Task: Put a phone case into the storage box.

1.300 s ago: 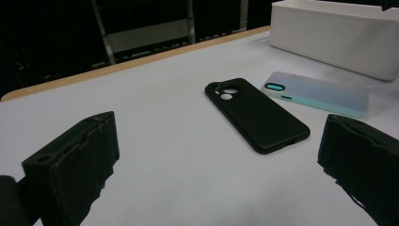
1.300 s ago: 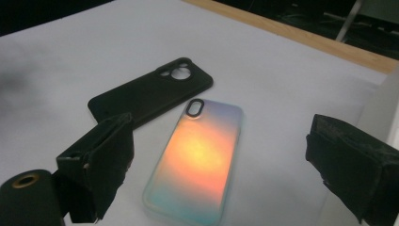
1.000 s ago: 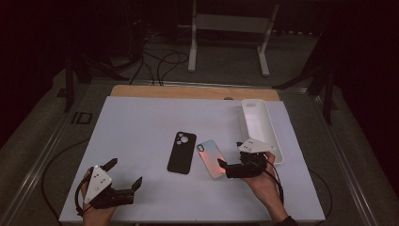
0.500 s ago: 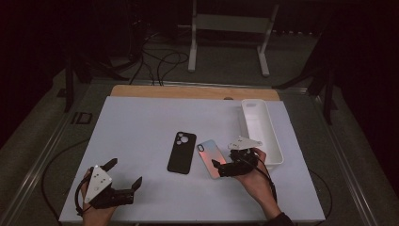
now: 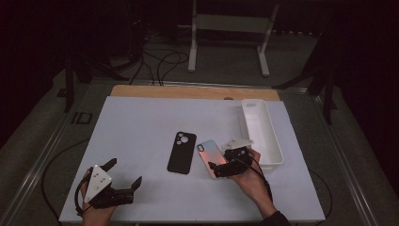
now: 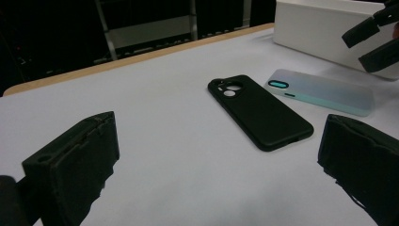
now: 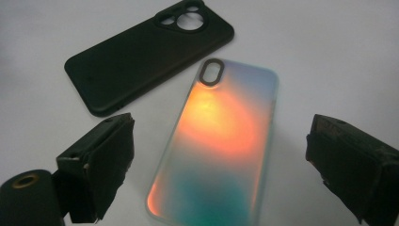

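The right gripper (image 5: pixel 221 168) is held low over the near end of the iridescent phone case (image 5: pixel 210 157), its jaws spread wide to either side of the case and closed on nothing. In the right gripper view the case (image 7: pixel 221 141) is seen lying flat, back up, between the two jaws. The left gripper (image 5: pixel 123 177) is rested near the front left of the table, its jaws likewise spread and empty. A black phone case (image 5: pixel 181 152) lies just beside the iridescent one, apart from it by a narrow gap. A white rectangular tray (image 5: pixel 278 153) stands at the right, close behind the right hand (image 5: pixel 251 178).

Risks, as judged: the case is thin and flat against the surface, so the jaws may close above its edges and slide off, or push it along the sheet rather than seize it. A skewed closure could nudge it into the black case. A shallow hold on one end may let it droop or drop when raised.

The work surface is a pale, smooth sheet (image 5: pixel 141 127) laid on a wooden tabletop (image 5: pixel 188 91), a strip of which is exposed at the far edge. The room beyond is dark; cables (image 5: pixel 160 61) and a white metal stand (image 5: pixel 228 23) are noted on the floor.
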`<control>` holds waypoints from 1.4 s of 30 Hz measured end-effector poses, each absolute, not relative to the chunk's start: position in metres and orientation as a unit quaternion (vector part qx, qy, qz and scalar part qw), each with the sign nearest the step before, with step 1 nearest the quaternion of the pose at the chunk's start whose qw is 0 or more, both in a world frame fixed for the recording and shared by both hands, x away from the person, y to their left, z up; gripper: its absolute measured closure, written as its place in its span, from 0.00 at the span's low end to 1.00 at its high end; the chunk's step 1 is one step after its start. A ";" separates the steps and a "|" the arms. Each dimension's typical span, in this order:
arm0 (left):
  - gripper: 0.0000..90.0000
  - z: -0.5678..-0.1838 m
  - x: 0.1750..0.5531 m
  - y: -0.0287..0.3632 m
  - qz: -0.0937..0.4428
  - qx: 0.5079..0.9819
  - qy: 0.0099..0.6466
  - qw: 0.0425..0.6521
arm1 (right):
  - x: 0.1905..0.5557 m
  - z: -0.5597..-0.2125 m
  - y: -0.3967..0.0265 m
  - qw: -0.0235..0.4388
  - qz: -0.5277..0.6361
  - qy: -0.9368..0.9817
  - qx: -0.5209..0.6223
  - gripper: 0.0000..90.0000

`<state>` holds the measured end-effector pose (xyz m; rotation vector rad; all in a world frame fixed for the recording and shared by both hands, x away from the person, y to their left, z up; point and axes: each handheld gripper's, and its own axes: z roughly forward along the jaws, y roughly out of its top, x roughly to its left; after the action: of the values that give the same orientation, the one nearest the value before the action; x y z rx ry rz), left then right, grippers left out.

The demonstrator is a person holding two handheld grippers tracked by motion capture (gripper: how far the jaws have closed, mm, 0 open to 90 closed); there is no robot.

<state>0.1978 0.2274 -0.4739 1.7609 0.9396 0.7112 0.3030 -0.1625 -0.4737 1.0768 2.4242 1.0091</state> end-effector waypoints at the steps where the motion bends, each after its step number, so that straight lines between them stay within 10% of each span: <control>1: 0.00 -0.474 0.198 0.227 0.293 0.725 0.387 0.490 | 0.304 -0.476 -0.160 0.147 0.348 0.846 0.376 0.09; 42: 0.00 -0.475 0.198 0.228 0.292 0.725 0.390 0.486 | 0.315 -0.511 -0.140 0.124 0.257 0.868 0.407 0.09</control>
<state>0.1983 0.2277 -0.4745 1.7646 0.9486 0.7109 0.3149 -0.1401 -0.5109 1.1862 2.5298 0.7487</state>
